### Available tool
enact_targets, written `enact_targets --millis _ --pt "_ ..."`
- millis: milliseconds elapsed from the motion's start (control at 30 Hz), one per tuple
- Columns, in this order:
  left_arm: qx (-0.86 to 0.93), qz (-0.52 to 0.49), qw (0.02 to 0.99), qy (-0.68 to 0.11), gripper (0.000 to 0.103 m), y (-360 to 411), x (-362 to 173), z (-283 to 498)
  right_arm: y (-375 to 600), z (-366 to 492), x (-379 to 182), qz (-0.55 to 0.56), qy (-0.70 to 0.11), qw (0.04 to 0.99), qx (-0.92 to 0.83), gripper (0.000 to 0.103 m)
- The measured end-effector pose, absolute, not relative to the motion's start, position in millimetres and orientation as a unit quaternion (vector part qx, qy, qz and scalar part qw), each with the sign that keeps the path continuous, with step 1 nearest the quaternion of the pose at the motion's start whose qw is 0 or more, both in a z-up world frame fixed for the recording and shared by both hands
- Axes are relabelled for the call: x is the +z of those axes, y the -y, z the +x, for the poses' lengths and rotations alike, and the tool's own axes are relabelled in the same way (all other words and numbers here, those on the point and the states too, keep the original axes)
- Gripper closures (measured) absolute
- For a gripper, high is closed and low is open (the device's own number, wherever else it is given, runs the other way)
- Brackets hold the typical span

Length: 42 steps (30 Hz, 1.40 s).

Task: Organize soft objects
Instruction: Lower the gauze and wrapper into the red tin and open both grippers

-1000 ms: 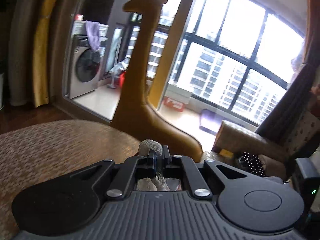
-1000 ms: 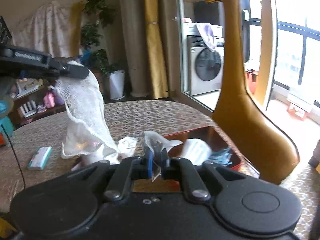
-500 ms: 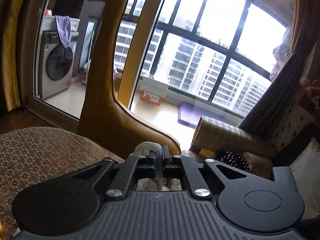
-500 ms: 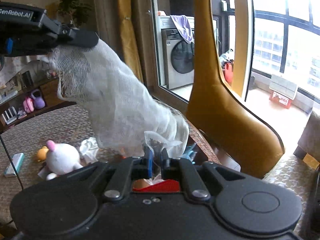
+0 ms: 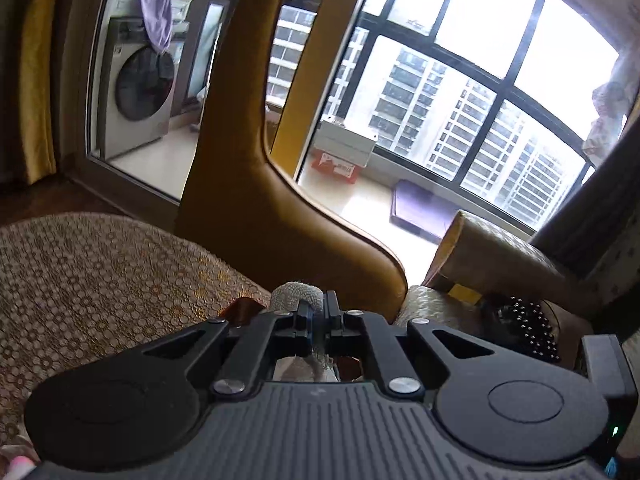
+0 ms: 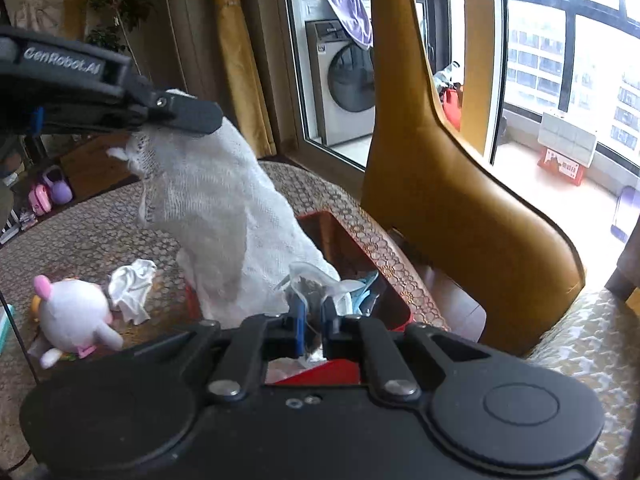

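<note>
Since a moment ago the left gripper (image 6: 176, 114) has come lower and closer to the red tray, and the white gauze cloth (image 6: 224, 216) it carries now drapes down with its bottom edge at the tray's near left corner. Its jaws are pinched tight on a bunched top of that mesh fabric, seen poking up between the fingers in its own view (image 5: 298, 296). The right gripper (image 6: 314, 312) is nearly closed on a crumpled clear plastic bag (image 6: 310, 280), which sticks up from between the blue-padded fingers. Just beyond, at twelve o'clock from the right gripper, sits the red rectangular tray (image 6: 394, 276) with a bit of blue material inside, resting on the round table under a brown and gold patterned cloth (image 6: 100, 236). At nine o'clock on the table lie a white plush toy with pink ears (image 6: 72, 316) and, touching it, a small crumpled white rag (image 6: 132, 288). At two o'clock, beside the table, stands a tall tan leather giraffe figure (image 6: 460, 200); behind it is a silver washing machine (image 6: 344, 92).
</note>
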<state>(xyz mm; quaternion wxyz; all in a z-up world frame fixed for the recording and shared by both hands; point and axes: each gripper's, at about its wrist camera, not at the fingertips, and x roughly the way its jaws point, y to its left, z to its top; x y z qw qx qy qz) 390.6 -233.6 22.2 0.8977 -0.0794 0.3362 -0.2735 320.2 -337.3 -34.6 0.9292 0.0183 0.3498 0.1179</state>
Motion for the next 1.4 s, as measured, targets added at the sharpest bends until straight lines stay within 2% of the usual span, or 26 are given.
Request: enact_targets --millis 533,833,1233,1400 --pt "-0.252 -0.065 0.860 -0.439 0.098 242 -77 409 328 360 -84 0.014 -0.385 0.916 0.110 0.096" --pt "-0.250 -0.049 0.853 -0.455 0.098 239 -91 398 317 369 -99 0.002 -0.406 0.909 0.095 0.095" --pt "-0.255 -0.046 0.855 -0.450 0.098 230 -89 385 321 366 -95 0.010 -0.415 0.905 0.096 0.082" --pt "-0.259 -0.047 0.854 -0.449 0.091 228 -85 380 321 358 -87 -0.001 -0.412 0.905 0.102 0.068"
